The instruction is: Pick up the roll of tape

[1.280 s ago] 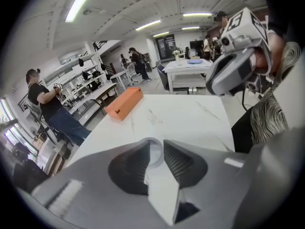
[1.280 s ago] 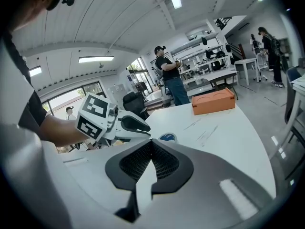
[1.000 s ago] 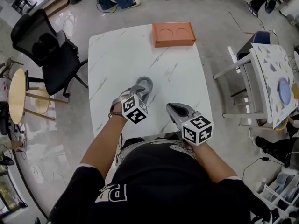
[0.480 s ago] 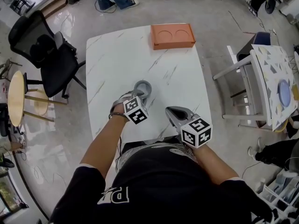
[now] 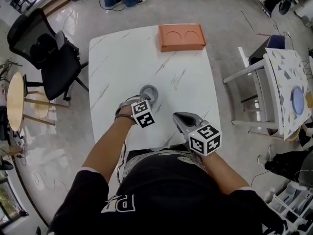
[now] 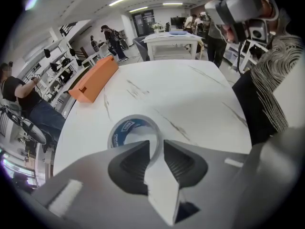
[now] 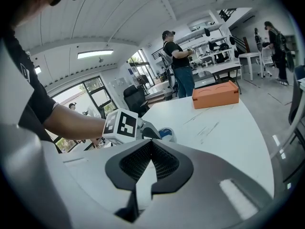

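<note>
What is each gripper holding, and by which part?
The left gripper pinches the grey roll of tape by its near wall; the right gripper holds nothing.

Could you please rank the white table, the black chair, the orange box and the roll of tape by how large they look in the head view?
Largest to smallest:
1. white table
2. black chair
3. orange box
4. roll of tape, clearly the smallest

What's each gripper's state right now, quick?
Left gripper: closed on the wall of the roll of tape.
Right gripper: closed, holding nothing.
</note>
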### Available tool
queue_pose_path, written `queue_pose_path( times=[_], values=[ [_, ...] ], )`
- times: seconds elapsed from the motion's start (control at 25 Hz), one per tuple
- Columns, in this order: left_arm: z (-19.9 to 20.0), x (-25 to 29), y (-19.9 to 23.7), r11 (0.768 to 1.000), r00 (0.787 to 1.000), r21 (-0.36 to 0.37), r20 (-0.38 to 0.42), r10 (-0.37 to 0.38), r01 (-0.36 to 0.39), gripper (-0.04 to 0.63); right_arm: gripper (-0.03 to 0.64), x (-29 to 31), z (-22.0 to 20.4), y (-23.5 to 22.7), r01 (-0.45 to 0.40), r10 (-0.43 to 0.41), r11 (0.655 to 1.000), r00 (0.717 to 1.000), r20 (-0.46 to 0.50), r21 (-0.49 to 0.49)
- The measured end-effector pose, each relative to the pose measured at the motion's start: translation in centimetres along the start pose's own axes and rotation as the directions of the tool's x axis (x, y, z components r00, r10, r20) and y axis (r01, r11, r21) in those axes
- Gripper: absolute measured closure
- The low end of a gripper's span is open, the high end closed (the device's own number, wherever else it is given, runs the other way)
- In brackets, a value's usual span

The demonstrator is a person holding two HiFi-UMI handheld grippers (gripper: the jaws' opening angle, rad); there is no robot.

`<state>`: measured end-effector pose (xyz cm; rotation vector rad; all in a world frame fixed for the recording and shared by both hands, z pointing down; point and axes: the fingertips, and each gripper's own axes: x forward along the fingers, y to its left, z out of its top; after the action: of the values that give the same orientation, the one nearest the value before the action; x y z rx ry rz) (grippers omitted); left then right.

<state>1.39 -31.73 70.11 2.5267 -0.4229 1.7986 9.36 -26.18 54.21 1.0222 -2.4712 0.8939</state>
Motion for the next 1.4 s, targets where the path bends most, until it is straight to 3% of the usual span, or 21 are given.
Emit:
queue_pose_path(
  times=[0.6, 0.84, 1.16, 1.4],
  values=[
    [0.1, 2.2, -0.2, 0.998, 0.998, 0.055, -0.044, -0.041, 0.043, 0.442, 0.618, -1.1, -0.9, -1.3, 0.048, -0.048, 0.998, 0.999, 0.005, 0.038],
    [-0.3, 2.4, -0.4, 0.989, 0.995, 0.133, -0.090, -0.047, 0.059, 0.446, 0.618, -1.3, -1.1, -1.2, 0.058, -0.058, 0.997, 0.998, 0.011, 0.047],
    [-0.1, 2.2, -0.4, 0.988, 0.995, 0.146, -0.094, -0.036, 0.049, 0.457, 0.618, -1.5, -0.7, -0.9, 0.063, -0.065, 0.997, 0.997, 0.030, 0.048],
    [0.4, 0.8, -0.2, 0.993, 0.998, 0.115, -0.065, -0.023, 0.030, 0.463, 0.618, -1.5, -0.6, -0.4, 0.061, -0.063, 0.997, 0.997, 0.039, 0.040]
  ],
)
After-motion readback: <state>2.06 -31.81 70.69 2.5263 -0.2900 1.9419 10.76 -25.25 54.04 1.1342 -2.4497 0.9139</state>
